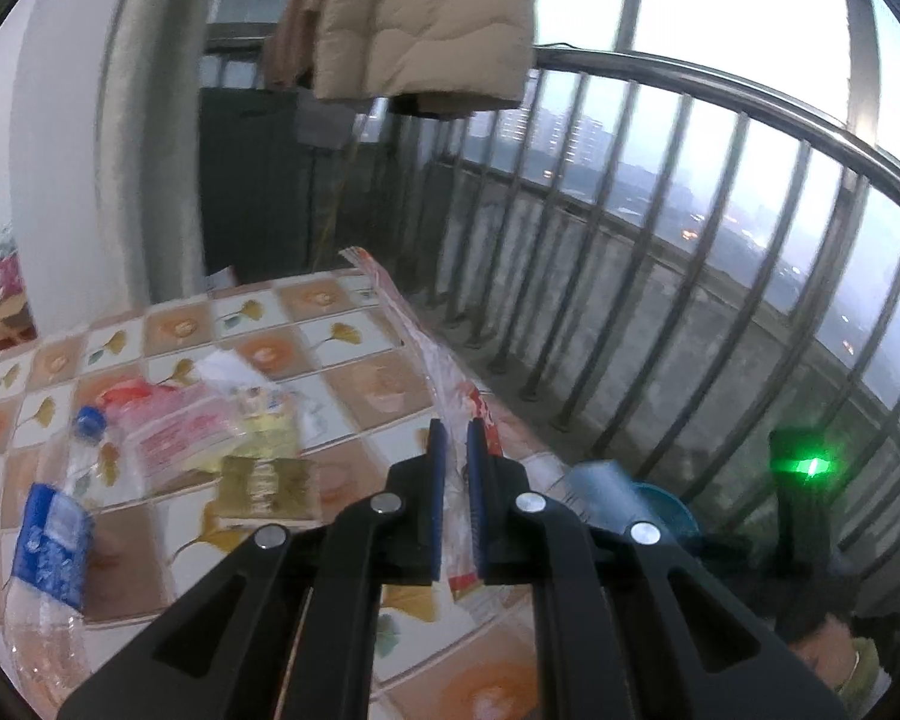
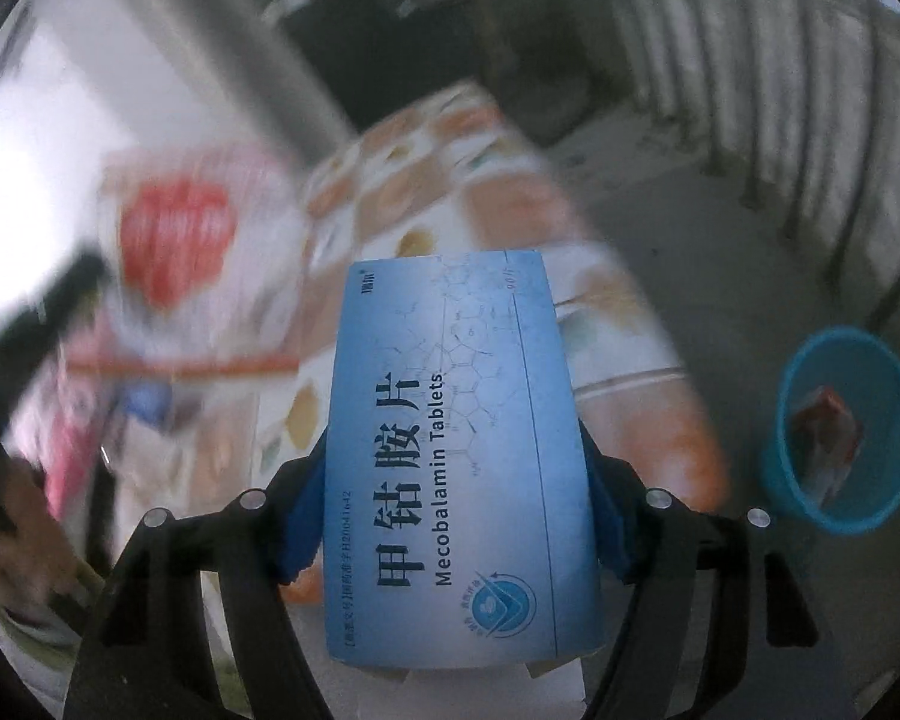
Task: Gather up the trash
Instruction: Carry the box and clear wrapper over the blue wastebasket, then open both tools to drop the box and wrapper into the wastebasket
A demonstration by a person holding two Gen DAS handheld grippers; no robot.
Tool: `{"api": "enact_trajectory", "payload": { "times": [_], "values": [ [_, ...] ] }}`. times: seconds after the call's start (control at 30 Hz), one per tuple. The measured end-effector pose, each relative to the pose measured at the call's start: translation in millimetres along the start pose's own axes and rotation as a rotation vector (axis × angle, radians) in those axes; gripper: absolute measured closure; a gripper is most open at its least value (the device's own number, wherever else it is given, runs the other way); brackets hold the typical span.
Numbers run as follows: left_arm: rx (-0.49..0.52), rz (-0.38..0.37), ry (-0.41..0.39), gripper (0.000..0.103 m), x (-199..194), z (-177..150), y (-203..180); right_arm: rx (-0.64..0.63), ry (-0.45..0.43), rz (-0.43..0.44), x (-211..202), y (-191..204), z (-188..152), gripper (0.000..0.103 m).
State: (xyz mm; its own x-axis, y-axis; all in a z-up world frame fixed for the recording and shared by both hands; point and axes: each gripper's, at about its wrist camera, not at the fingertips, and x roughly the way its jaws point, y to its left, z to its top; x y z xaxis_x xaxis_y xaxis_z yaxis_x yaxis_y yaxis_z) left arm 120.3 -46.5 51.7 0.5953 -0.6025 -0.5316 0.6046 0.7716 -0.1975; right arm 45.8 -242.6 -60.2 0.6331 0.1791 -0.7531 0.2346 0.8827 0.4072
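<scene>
Here, the left gripper [image 1: 456, 450] has its jaws drawn almost together, pinching a thin, clear plastic wrapper with red print [image 1: 450, 372]. The wrapper passes between the blue pads and runs forward from the jaws along the right edge of the table with the orange-and-white tile-pattern cloth [image 1: 342, 330]; its near end hangs out below the pads.

The right gripper [image 2: 456, 480] has its jaws spread wide, clamped on a flat blue cardboard medicine box printed "Mecobalamin Tablets" [image 2: 456, 450]. The blue pads bear on the two long edges of the box. The box extends forward past the jaws and back toward the camera, where an open white flap shows at its near end.

To the right of the right jaws and lower, on the floor, stands a round blue plastic bin [image 2: 846, 354] holding a reddish wrapper [image 2: 828, 426].

To the left of the left jaws, loose on the table, lie a crushed clear plastic bottle with a blue cap and blue label [image 1: 54, 528], a flat gold packet [image 1: 270, 492] and a heap of pink and yellow wrappers [image 1: 204, 426].

In the right wrist view, everything left of the jaws is motion-blurred; only a red-and-white shape [image 2: 174, 240] can be made out. In the left wrist view, the bin is mostly hidden behind the gripper body.
</scene>
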Motion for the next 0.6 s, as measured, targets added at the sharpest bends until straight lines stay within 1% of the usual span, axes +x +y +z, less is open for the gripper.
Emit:
{"api": "enact_trajectory", "payload": {
  "times": [0.07,0.13,0.2,0.23,0.3,0.37,0.4,0.47,0.53,0.6],
  "values": [
    [0.029,-0.056,0.013,0.096,5.4,5.0,-18.8,0.074,-0.059,-0.011,-21.1,-27.3,5.8,0.036],
    [0.067,-0.116,0.022,0.096,12.3,10.1,-43.0,0.177,-0.134,-0.030,-50.8,-66.3,7.3,0.036],
    [0.123,-0.191,0.038,0.096,24.0,15.2,-74.4,0.297,-0.205,-0.045,-78.7,-108.6,2.7,0.036],
    [0.145,-0.216,0.047,0.096,29.4,16.1,-86.6,0.346,-0.230,-0.052,-87.5,-125.7,-0.7,0.036],
    [0.207,-0.270,0.089,0.096,48.4,17.6,-117.7,0.446,-0.270,-0.063,-102.8,-159.7,-9.0,0.036],
    [0.271,-0.314,0.175,0.096,79.8,13.3,-152.8,0.555,-0.307,-0.062,-114.3,-197.1,-21.7,0.036],
    [0.297,-0.335,0.230,0.096,100.5,9.3,-171.8,0.588,-0.314,-0.063,-115.6,-207.7,-25.3,0.036],
    [0.319,-0.374,0.314,0.096,130.7,-0.1,-195.4,0.663,-0.329,-0.049,-118.5,-231.2,-38.9,0.036],
    [0.359,-0.387,0.408,0.096,168.8,-15.3,-225.8,0.726,-0.327,-0.028,-110.4,-253.8,-41.4,0.036],
    [0.394,-0.390,0.465,0.096,198.2,-30.8,-247.6,0.772,-0.316,-0.013,-103.2,-272.5,-46.2,0.036]
  ]
}}
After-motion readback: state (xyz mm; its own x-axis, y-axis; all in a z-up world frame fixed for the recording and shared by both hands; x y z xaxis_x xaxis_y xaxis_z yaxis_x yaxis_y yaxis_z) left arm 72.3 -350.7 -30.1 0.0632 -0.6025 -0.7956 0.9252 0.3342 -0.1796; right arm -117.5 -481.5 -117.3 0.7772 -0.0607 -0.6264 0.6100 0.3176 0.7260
